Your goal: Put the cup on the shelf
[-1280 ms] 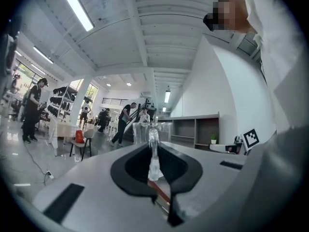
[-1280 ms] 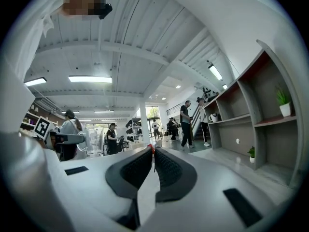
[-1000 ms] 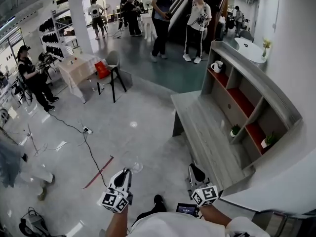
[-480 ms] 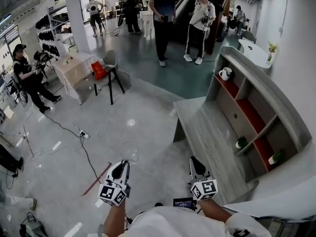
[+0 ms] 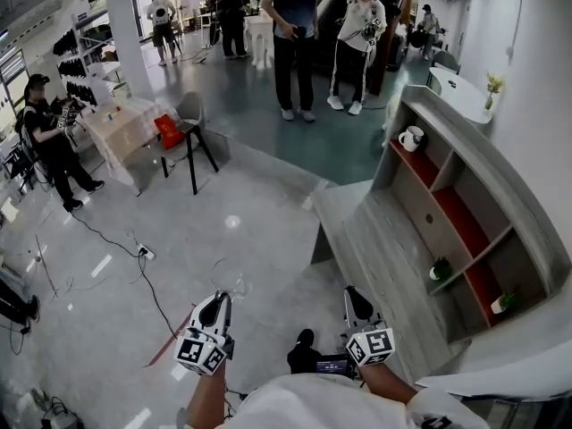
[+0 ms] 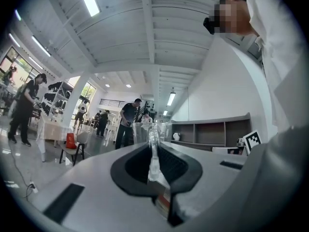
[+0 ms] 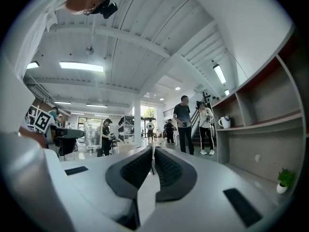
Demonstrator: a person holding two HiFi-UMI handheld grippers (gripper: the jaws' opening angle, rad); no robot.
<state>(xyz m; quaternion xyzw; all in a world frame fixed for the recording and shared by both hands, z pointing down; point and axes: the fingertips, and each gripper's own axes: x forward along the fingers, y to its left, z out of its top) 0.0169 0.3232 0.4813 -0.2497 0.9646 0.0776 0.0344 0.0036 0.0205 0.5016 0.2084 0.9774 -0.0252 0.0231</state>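
Note:
A clear glass cup hangs upright in front of my left gripper, which is shut on the cup's wall. In the left gripper view the left gripper pinches the thin glass wall between its pads. The right gripper view shows the same cup off to the left. My right gripper is shut with nothing in it; its pads meet. The grey shelf unit with red backs stands ahead on the right, also seen as open compartments in the right gripper view.
A white mug sits in the shelf's far compartment, and small potted plants sit nearer. A low grey bench runs along the shelf. Two people stand beyond; a chair, table and floor cable lie left.
The whole view has shifted forward: the people, chair and shelf now appear nearer. Both grippers keep their place low in the head view, the left still holding the cup.

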